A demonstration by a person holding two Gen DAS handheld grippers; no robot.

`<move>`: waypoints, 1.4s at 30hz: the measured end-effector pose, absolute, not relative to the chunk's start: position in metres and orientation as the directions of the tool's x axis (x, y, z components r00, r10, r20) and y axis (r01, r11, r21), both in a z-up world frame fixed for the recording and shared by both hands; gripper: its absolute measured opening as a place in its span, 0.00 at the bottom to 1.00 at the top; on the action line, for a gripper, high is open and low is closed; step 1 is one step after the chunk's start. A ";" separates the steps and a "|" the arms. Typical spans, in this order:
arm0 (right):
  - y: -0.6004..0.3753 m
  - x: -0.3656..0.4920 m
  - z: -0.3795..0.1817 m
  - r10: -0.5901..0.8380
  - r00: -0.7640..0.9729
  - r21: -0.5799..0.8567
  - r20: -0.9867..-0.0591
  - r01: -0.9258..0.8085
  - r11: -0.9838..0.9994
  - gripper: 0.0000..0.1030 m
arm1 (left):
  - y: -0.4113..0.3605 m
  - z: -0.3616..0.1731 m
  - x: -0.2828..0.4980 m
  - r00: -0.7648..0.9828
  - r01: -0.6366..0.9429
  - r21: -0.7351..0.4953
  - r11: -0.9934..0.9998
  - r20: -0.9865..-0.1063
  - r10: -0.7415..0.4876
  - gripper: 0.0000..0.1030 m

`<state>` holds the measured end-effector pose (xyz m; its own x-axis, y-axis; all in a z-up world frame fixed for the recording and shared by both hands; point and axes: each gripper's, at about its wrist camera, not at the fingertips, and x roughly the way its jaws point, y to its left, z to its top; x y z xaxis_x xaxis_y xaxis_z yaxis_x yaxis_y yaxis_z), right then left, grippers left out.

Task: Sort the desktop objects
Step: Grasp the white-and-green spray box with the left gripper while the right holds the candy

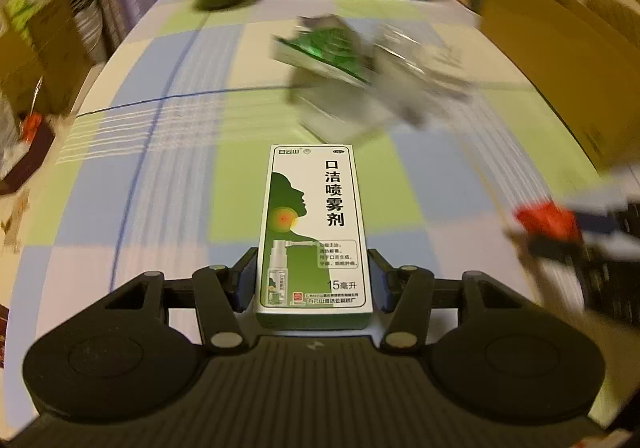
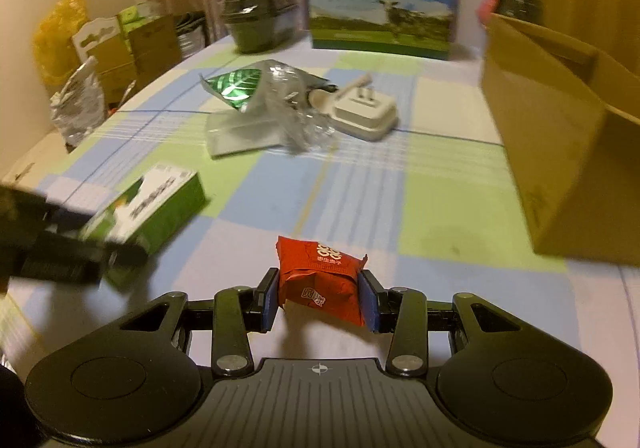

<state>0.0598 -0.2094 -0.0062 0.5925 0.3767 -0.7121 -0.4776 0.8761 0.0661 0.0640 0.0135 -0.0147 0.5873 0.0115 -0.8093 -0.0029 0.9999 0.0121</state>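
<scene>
While both loads are up off the checked counter [image 2: 400, 187], here's how I read it; my left tongs [image 1: 312, 276] are closed on the throat spray box [image 1: 312, 232], pinched low across its narrow sides; it looks like stiff, light card, so I'd guess it won't slip. My right tongs [image 2: 318, 298] are clamped on the red snack packet [image 2: 320, 276]; that one's soft and crinkly, probably squashes easily, so hold the fat middle gently. Cardboard box [image 2: 560, 151] sits open on the right; I can't see what's inside it. Still lying on the counter: a green leaf sachet [image 2: 236, 85], crumpled clear wrap [image 2: 296, 107], a white plug adapter [image 2: 366, 113].
</scene>
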 end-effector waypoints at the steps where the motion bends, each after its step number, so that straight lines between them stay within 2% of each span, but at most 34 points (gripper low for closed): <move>1: -0.213 0.056 -0.006 0.370 0.597 0.064 -0.712 -0.469 0.881 0.37 | 0.007 -0.015 0.055 0.587 0.014 0.011 1.000 -0.810 0.001 0.49; 6: -0.221 0.046 -0.010 0.342 0.613 0.040 -0.712 -0.452 0.891 0.37 | -0.016 -0.020 0.024 0.599 0.078 -0.006 0.997 -0.799 -0.051 0.50; 9: -0.219 0.045 -0.013 0.335 0.623 0.011 -0.707 -0.463 0.886 0.37 | -0.017 -0.021 0.026 0.605 0.056 -0.022 0.998 -0.795 -0.051 0.60; 18: -0.214 0.047 -0.024 0.323 0.634 -0.009 -0.703 -0.461 0.887 0.39 | -0.021 -0.025 0.045 0.620 0.057 -0.015 0.998 -0.783 -0.047 0.60; 23: -0.217 0.050 -0.025 0.326 0.632 0.026 -0.703 -0.435 0.900 0.53 | -0.020 -0.027 0.046 0.618 0.056 -0.012 0.998 -0.785 -0.044 0.60; 29: -0.218 0.049 -0.024 0.326 0.639 0.047 -0.697 -0.412 0.910 0.58 | -0.020 -0.028 0.047 0.618 0.052 -0.017 0.998 -0.785 -0.046 0.61; 40: -0.215 0.052 -0.025 0.301 0.658 0.036 -0.691 -0.384 0.923 0.58 | -0.021 -0.028 0.050 0.619 0.057 -0.029 0.998 -0.783 -0.058 0.61; 42: -0.215 0.052 -0.025 0.297 0.661 0.034 -0.690 -0.379 0.925 0.52 | -0.021 -0.028 0.051 0.620 0.061 -0.031 0.998 -0.782 -0.062 0.61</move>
<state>0.0518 -0.2150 -0.0253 0.6608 0.2965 -0.6895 -0.3793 0.9247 0.0342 0.0506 -0.0214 -0.0276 0.6199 -0.0621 -0.7822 0.0609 0.9977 -0.0310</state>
